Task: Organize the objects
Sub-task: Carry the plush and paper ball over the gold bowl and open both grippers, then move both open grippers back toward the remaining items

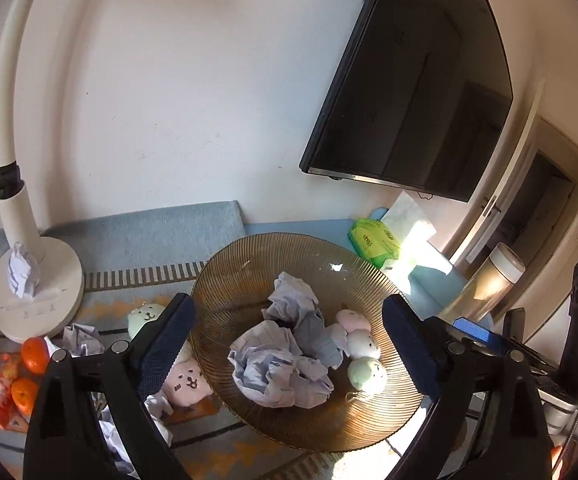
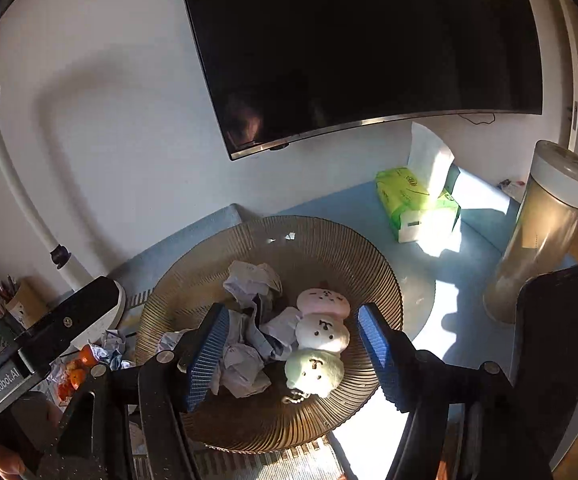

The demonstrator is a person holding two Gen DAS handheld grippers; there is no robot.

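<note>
A ribbed amber glass bowl [image 1: 249,264] [image 2: 329,240] sits on the patterned mat. It holds crumpled paper balls [image 1: 281,364] [image 2: 249,280] and three round plush toys in a row: pink [image 2: 323,302], white [image 2: 323,334] and green [image 2: 315,372] [image 1: 367,374]. My left gripper [image 1: 289,304] hovers over the bowl, open wide, with nothing between its pads. My right gripper [image 2: 293,312] hangs open above the plush toys and paper, its pads clear of them. Outside the bowl to the left lie a pink plush [image 1: 187,380], a green plush [image 1: 145,314], more crumpled paper [image 1: 83,338] and mandarins [image 1: 35,354].
A white lamp base [image 1: 49,308] with a paper ball [image 1: 21,272] on it stands at the left. A green tissue pack [image 2: 413,200] and a tall clear canister [image 2: 545,232] stand at the right. A dark television [image 2: 369,40] hangs on the wall behind.
</note>
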